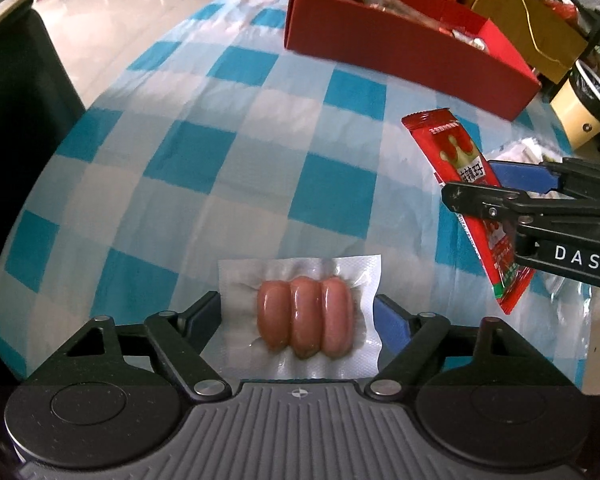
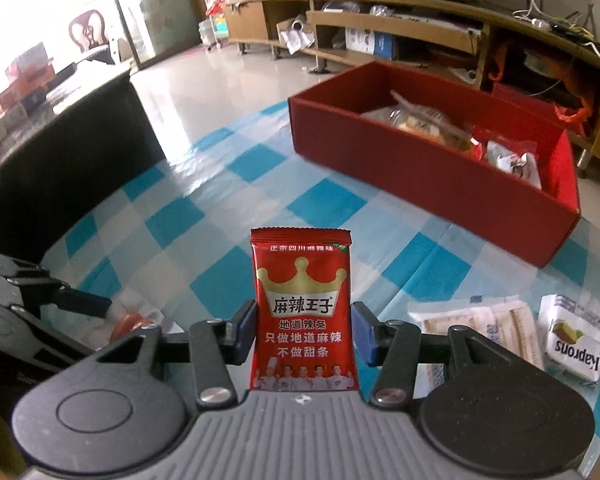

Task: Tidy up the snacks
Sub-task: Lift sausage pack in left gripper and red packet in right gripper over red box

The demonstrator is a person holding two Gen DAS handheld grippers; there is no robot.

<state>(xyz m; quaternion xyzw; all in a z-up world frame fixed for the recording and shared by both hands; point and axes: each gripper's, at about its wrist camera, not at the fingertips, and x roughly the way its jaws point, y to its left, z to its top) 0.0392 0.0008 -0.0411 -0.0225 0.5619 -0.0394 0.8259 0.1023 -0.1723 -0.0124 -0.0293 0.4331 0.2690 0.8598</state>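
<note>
Box [image 2: 440,184] ahead already holds several snacks. Right gripper [image 2: 304,332] clamps the red packet [image 2: 302,312]; left gripper [image 1: 298,316] pinches the sausage pack [image 1: 304,316] — both unboxed, wafers [image 2: 572,340] beside the right gripper remain.

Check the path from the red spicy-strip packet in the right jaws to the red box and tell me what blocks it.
Nothing visible blocks it. The red packet is clamped in the right gripper, and only bare checkered tablecloth lies between it and the red box. The wafer packs lie off to the right, clear of that line.
</note>
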